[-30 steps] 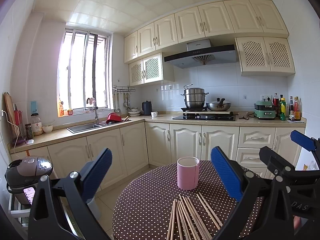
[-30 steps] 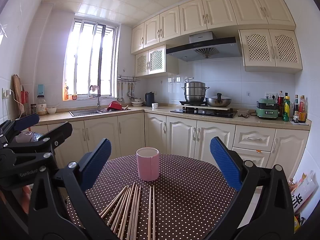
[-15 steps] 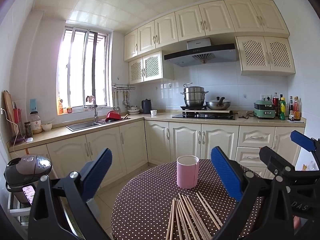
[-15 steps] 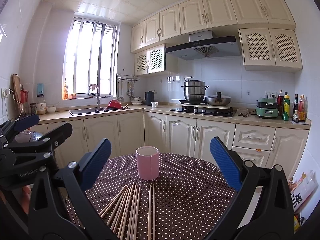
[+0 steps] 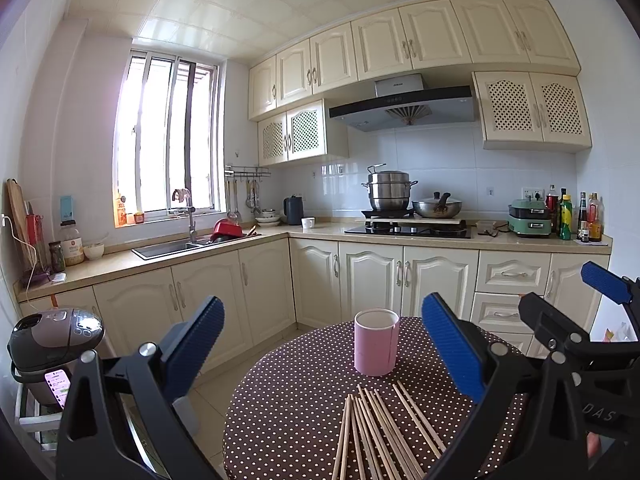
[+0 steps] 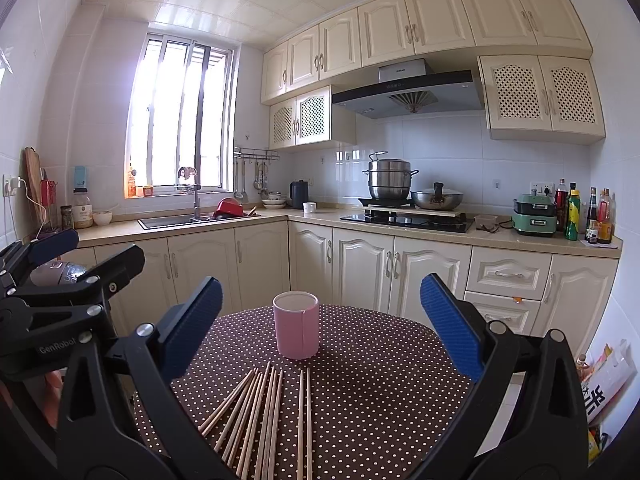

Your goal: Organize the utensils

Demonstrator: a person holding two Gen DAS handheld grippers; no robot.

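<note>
Left gripper (image 5: 323, 354): released, blue pads spread wide, nothing between them; it hangs above the near left part of the table, and in the right wrist view it shows at the left edge (image 6: 48, 280).
Right gripper (image 6: 321, 328): released too, jaws wide apart and empty, above the near right part of the table; in the left wrist view it shows at the right edge (image 5: 576, 320).
Table (image 5: 288, 400): round, under a brown cloth with white dots.
Cup (image 6: 296, 325): pink, upright, open end up, near the table's middle; its inside cannot be seen, so what it holds is unclear.
Chopsticks (image 6: 264, 416): a loose fan of bare wooden sticks lying flat on the cloth, just in front of the cup and apart from it; two lie parallel a little to the right of the rest.
Counter (image 6: 520, 240): behind the table, with pots on a stove and bottles at the right end.
</note>
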